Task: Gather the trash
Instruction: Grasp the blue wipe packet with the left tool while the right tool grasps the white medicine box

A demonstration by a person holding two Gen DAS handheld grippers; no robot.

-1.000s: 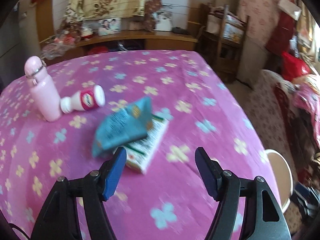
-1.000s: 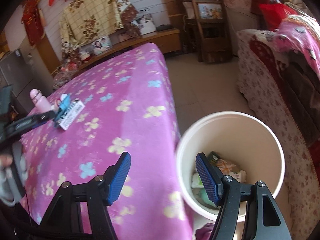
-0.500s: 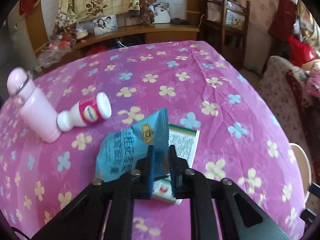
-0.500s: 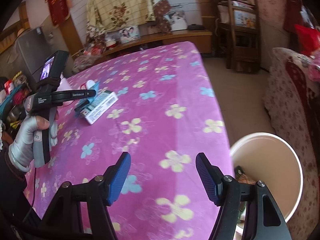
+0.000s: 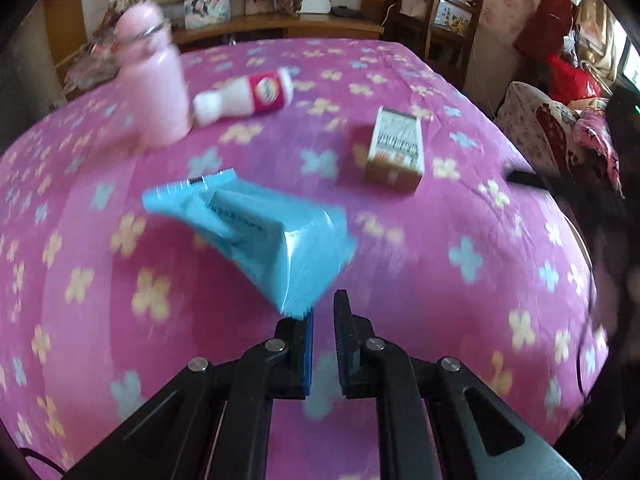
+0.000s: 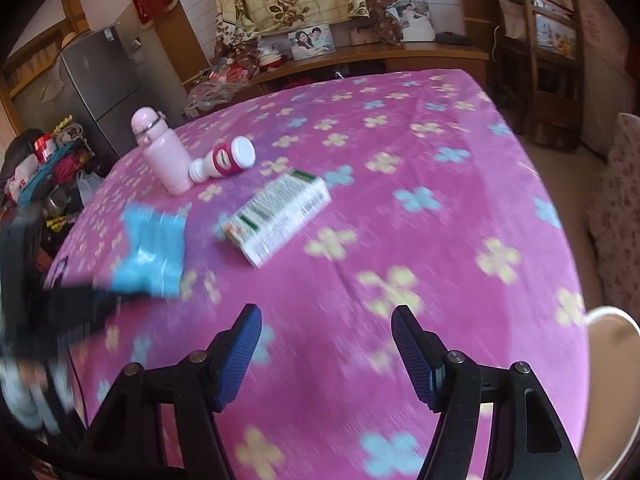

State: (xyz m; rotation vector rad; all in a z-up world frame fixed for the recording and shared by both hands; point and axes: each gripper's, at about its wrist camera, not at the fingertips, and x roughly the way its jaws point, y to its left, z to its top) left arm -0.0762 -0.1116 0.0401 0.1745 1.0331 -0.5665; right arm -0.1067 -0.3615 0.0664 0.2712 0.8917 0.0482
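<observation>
A blue wrapper (image 5: 256, 232) is pinched by one corner between the nearly closed jaws of the left gripper (image 5: 323, 320) and is held clear above the pink flowered cloth (image 5: 440, 280). The wrapper's printed face and torn seam are shown only in the left wrist view; in the right wrist view the same wrapper (image 6: 154, 252) is seen as a blurred blue patch at the end of the left gripper's dark arm, with a blurred hand (image 6: 28, 396) at the lower left edge.

The jaws of the right gripper (image 6: 326, 344) are spread wide, with nothing between them, over the cloth.

A small carton (image 6: 276, 218) is left lying flat on the cloth near the wrapper; in the left wrist view it (image 5: 394, 152) is seen end-on. A pink flask (image 6: 162, 152) stands upright, and a small white bottle (image 6: 224, 160) lies on its side just beside it.

A white bin rim (image 6: 612, 316) is visible only in the right wrist view, at the right edge past the table.
</observation>
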